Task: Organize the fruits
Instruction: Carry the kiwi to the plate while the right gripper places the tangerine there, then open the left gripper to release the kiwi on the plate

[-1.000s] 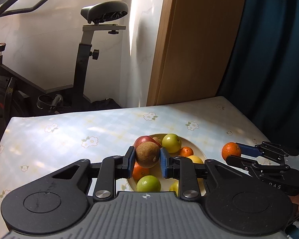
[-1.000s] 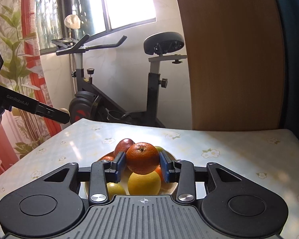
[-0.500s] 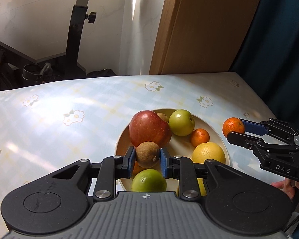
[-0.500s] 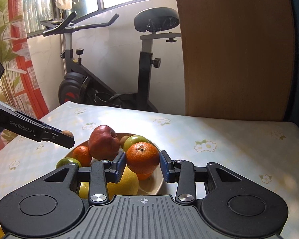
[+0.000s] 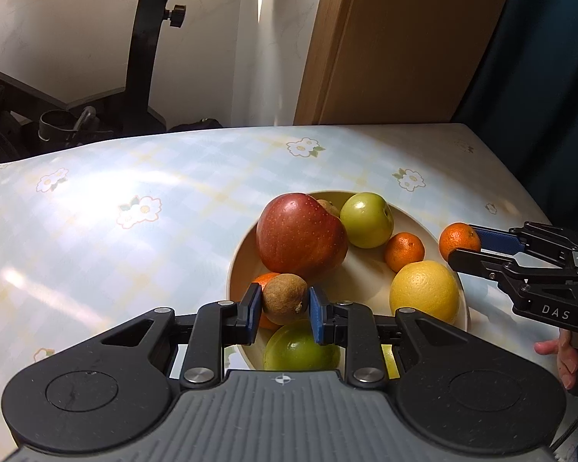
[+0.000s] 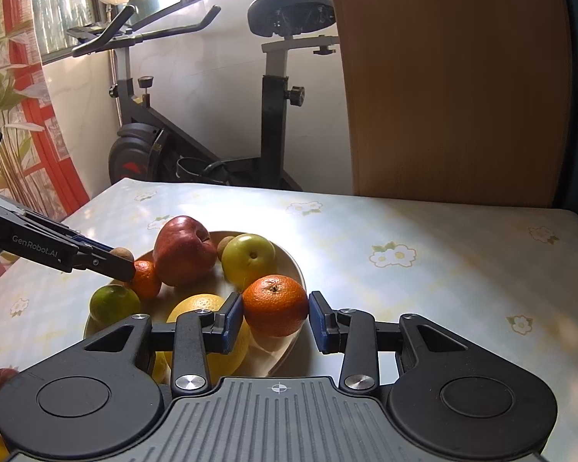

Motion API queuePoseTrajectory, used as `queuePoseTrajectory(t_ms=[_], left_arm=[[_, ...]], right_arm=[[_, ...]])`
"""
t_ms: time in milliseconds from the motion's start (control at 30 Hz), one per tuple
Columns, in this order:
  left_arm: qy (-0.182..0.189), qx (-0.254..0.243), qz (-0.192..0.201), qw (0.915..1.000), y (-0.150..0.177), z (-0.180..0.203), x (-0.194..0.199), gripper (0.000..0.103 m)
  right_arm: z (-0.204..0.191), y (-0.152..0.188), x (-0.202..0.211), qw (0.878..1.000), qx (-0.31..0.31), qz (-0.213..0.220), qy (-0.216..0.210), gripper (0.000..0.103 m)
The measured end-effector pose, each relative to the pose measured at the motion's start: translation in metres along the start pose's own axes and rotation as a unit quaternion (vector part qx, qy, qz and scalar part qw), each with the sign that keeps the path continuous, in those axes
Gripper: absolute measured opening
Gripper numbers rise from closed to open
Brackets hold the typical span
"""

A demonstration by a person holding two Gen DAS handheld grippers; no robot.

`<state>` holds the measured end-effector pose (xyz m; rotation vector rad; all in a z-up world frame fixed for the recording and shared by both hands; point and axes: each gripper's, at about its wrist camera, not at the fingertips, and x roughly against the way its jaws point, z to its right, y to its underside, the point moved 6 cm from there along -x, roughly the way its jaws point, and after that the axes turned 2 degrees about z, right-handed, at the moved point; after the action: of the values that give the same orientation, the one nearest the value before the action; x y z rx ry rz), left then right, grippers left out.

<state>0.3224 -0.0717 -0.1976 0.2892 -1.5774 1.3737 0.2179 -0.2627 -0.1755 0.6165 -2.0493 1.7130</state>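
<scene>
Our left gripper (image 5: 281, 306) is clamped on a small brown fruit (image 5: 283, 299), held just above the near part of the bowl (image 5: 242, 254). Our right gripper (image 6: 275, 317) grips a mandarin (image 6: 275, 305) over the bowl's right rim, seen from the right wrist.

The bowl sits on the worktop (image 5: 135, 208) nearer its right edge, well back from the far edge. In it we see a red apple (image 5: 300, 236) at the far left, a green apple (image 5: 367, 219) beside it on the right, a second brown fruit (image 5: 329, 207) peeping out behind them, a small mandarin (image 5: 404, 252) to the right, and a yellow orange (image 5: 424, 292) against the right rim. Another mandarin (image 5: 266, 280) lies under the held brown fruit, and a green citrus (image 5: 296, 346) lies at the near rim.

A hand (image 5: 562, 354) shows on the right gripper's handle.
</scene>
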Motion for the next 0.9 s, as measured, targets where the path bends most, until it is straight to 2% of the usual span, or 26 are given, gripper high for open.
queuePoseTrajectory(t_ms=[333, 500, 567, 900], left_arm=[[-0.003, 0.003, -0.006, 1.0000, 0.004, -0.003, 0.001, 0.028], [-0.010, 0.010, -0.006, 0.9999, 0.004, -0.008, 0.005, 0.035], [-0.014, 0.014, -0.003, 0.9998, 0.004, -0.011, 0.007, 0.037], [-0.016, 0.026, 0.022, 0.9993, 0.007, -0.016, 0.030, 0.037]], right_arm=[[-0.004, -0.002, 0.003, 1.000, 0.004, 0.003, -0.002, 0.036], [-0.005, -0.001, 0.010, 1.000, -0.006, 0.005, 0.001, 0.036], [-0.006, 0.000, 0.014, 1.000, -0.011, 0.004, 0.003, 0.036], [-0.017, 0.009, 0.037, 0.999, -0.036, 0.011, 0.011, 0.036]])
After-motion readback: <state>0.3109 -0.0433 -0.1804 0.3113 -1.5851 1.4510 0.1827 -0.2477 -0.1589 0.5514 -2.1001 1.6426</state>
